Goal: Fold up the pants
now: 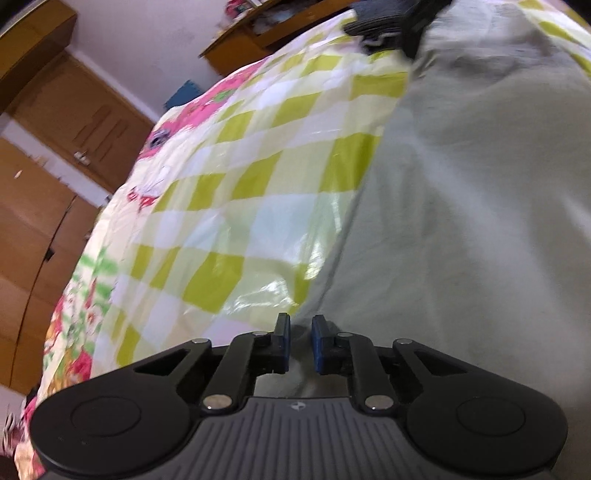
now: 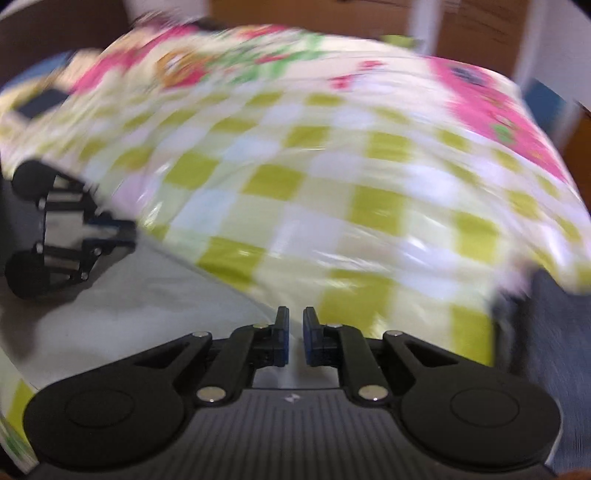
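Observation:
The pants [image 1: 461, 206] are pale grey-green cloth spread on the bed, filling the right half of the left wrist view. My left gripper [image 1: 300, 325] is nearly closed, its blue pads [image 1: 318, 339] pinching the pants' near edge. In the blurred right wrist view, the pants [image 2: 122, 306] lie at lower left. My right gripper [image 2: 294, 317] is nearly closed on the cloth's edge. The left gripper [image 2: 110, 232] shows at the left of that view, low on the cloth.
The bed carries a green-and-white checked sheet [image 1: 258, 192] with pink floral borders [image 2: 491, 107]. Wooden cabinets [image 1: 55, 147] stand at left. The other gripper's dark body [image 1: 391, 18] is at the pants' far end. A dark grey cloth [image 2: 554, 332] lies at right.

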Motion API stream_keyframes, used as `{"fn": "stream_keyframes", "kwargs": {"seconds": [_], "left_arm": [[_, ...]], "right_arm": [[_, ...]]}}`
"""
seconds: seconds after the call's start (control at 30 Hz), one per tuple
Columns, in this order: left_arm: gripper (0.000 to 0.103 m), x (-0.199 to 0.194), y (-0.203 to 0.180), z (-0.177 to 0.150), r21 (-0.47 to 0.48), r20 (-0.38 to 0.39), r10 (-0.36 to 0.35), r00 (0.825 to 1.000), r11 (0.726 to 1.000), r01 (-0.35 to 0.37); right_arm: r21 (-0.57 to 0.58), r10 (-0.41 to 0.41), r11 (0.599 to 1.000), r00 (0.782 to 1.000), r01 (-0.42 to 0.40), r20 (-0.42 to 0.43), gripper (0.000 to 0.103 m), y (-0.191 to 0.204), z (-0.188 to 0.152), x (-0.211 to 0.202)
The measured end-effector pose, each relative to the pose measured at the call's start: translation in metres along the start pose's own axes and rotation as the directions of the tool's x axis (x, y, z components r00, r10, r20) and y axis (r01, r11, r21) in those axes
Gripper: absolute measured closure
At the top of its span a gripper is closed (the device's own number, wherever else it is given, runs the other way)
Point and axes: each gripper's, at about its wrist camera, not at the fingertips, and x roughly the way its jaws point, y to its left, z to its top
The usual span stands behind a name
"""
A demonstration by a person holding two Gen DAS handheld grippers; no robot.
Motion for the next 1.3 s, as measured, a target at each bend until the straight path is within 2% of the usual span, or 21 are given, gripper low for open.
{"fn": "stream_keyframes", "kwargs": {"seconds": [0.07, 0.17, 0.23, 0.33, 0.47, 0.6, 0.73, 0.8, 0.97, 1.07, 1.3], "left_arm": [[0.073, -0.001, 0.001, 0.0, -0.022, -0.006, 0.019, 1.0, 1.0, -0.019], [0.073, -0.01, 0.002, 0.001, -0.048, -0.007, 0.054, 0.999, 0.997, -0.054], [0.073, -0.02, -0.002, 0.002, -0.059, 0.0, 0.051, 0.999, 0.997, -0.051], [0.072, -0.036, -0.017, 0.008, -0.03, 0.02, 0.054, 0.998, 0.998, -0.053], [0.072, -0.051, -0.034, 0.016, -0.031, 0.037, 0.018, 0.999, 0.999, -0.017], [0.072, -0.055, -0.047, 0.022, -0.024, 0.034, -0.014, 0.999, 1.0, 0.015], [0.072, -0.057, -0.055, 0.027, -0.005, 0.032, -0.028, 0.999, 1.0, 0.028], [0.072, -0.058, -0.055, 0.03, -0.003, 0.033, -0.028, 0.999, 1.0, 0.028], [0.072, -0.056, -0.058, 0.035, 0.003, 0.029, -0.029, 0.999, 1.0, 0.029], [0.072, -0.057, -0.061, 0.036, 0.012, 0.034, -0.035, 0.999, 0.999, 0.035], [0.072, -0.056, -0.063, 0.035, 0.018, 0.034, -0.047, 0.998, 0.999, 0.046]], "right_arm": [[0.107, -0.043, 0.993, 0.999, 0.042, 0.013, 0.092, -0.014, -0.023, -0.023], [0.306, -0.064, 0.951, 0.997, 0.05, 0.036, 0.091, -0.033, -0.064, -0.06], [0.445, -0.056, 0.895, 0.996, 0.019, 0.069, 0.084, -0.044, -0.092, -0.079], [0.616, -0.013, 0.784, 0.99, -0.075, 0.137, 0.079, -0.06, -0.128, -0.093], [0.755, -0.028, 0.637, 0.974, -0.155, 0.223, 0.073, -0.076, -0.164, -0.089], [0.828, -0.08, 0.531, 0.961, -0.183, 0.264, 0.07, -0.091, -0.186, -0.08], [0.864, -0.174, 0.474, 0.943, -0.171, 0.282, 0.07, -0.1, -0.193, -0.077], [0.868, -0.214, 0.469, 0.933, -0.162, 0.29, 0.07, -0.103, -0.19, -0.079], [0.848, -0.239, 0.513, 0.927, -0.132, 0.289, 0.073, -0.115, -0.178, -0.076], [0.847, -0.225, 0.507, 0.924, -0.16, 0.309, 0.099, -0.12, -0.174, -0.075], [0.803, -0.234, 0.553, 0.884, -0.222, 0.405, 0.1, -0.124, -0.156, -0.096]]}}
